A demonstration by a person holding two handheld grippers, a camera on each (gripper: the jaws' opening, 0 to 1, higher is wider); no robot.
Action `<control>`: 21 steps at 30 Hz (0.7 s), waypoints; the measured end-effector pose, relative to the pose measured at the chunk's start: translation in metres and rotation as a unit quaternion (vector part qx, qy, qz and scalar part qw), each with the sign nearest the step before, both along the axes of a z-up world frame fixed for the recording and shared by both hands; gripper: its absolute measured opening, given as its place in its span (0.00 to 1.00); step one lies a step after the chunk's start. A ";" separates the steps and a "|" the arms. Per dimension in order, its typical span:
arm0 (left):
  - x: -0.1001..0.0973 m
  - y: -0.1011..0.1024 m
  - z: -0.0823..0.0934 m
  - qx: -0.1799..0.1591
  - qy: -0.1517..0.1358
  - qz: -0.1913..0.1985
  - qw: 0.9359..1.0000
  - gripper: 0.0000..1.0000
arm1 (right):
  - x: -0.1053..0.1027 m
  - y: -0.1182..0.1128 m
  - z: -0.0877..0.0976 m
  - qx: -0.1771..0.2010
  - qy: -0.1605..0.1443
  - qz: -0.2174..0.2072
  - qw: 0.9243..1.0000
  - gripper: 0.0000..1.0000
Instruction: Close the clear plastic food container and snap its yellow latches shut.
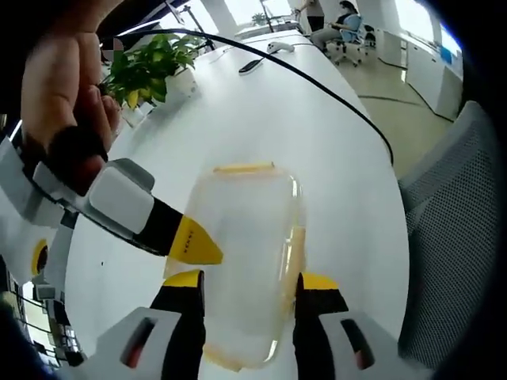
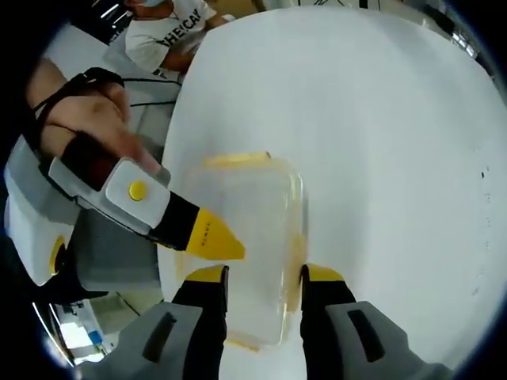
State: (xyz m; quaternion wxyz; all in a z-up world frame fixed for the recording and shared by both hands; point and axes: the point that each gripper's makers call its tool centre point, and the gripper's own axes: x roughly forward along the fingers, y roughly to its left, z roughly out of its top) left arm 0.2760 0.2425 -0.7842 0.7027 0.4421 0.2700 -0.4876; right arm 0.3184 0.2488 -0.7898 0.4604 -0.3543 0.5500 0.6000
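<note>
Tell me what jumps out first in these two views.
The clear plastic food container with yellow latches lies on the white table, between the jaws of the left gripper at the bottom of the left gripper view. A second gripper's yellow tip reaches its left edge, held by a hand. Behind, a potted plant and a black cable.

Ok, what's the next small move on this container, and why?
Probably push the far yellow latch down to check it snaps. The clear container lies between the jaws of the left gripper, lid seemingly on, but whether that latch is locked is unclear.
</note>
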 end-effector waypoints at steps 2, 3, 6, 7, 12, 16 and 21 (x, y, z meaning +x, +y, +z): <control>0.001 -0.001 0.000 0.000 0.001 0.000 1.000 0.39 | 0.000 0.001 0.000 0.000 0.002 0.001 1.000 0.33; 0.001 -0.002 -0.001 0.001 0.004 0.001 1.000 0.39 | -0.002 0.003 -0.001 -0.002 0.001 0.003 1.000 0.33; 0.001 -0.002 -0.001 0.002 0.001 0.003 1.000 0.39 | -0.002 0.003 0.000 -0.013 -0.003 0.005 1.000 0.34; 0.001 -0.002 -0.001 0.001 0.001 0.004 1.000 0.39 | -0.003 0.003 0.000 -0.015 -0.004 0.005 1.000 0.34; -0.001 -0.002 0.000 0.001 0.001 -0.003 1.000 0.40 | -0.005 0.002 0.000 -0.030 -0.014 0.002 0.999 0.34; -0.004 -0.002 -0.001 0.002 0.001 -0.008 1.000 0.40 | -0.006 0.001 0.002 -0.023 -0.023 0.016 0.999 0.34; -0.004 -0.002 0.000 0.003 -0.001 -0.011 1.000 0.40 | -0.007 0.001 0.004 -0.003 -0.037 0.017 0.999 0.34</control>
